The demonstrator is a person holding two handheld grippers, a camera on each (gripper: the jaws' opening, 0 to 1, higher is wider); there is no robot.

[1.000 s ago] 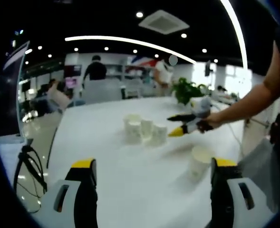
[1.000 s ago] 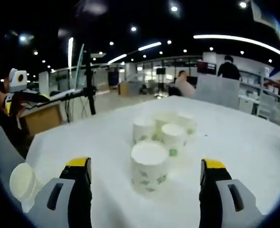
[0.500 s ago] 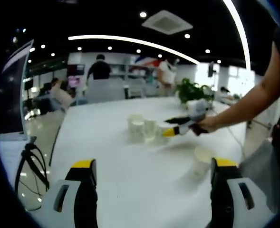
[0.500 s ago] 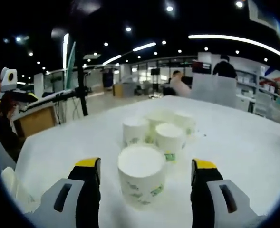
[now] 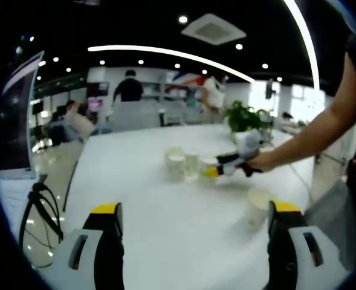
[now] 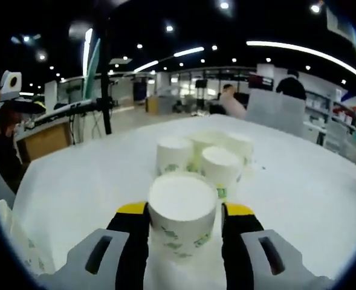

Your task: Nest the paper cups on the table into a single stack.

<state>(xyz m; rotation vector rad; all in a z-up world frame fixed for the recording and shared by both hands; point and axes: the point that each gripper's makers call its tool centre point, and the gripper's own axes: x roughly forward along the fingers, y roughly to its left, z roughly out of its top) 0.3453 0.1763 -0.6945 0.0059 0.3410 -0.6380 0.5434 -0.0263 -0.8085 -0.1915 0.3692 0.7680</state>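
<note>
In the right gripper view I see my right gripper (image 6: 182,225) with its yellow-tipped fingers (image 6: 133,219) pressed against both sides of the nearest paper cup (image 6: 182,212), which stands upside down on the white tabletop (image 6: 298,181). Just beyond it, farther from me, a cluster of upside-down cups (image 6: 205,156) stands close together, green print on their walls. At the far left of that view another cup (image 6: 11,238) lies near the tabletop's edge.

In the left gripper view my left gripper (image 5: 193,232) hovers over bare tabletop (image 5: 165,223), fingers (image 5: 108,232) wide apart with nothing between them. A lone cup (image 5: 257,206) stands just beside its right finger. Farther off, my right gripper (image 5: 221,169) reaches in from the right to the cluster of cups (image 5: 187,162), a bare arm (image 5: 313,130) behind it.
</note>
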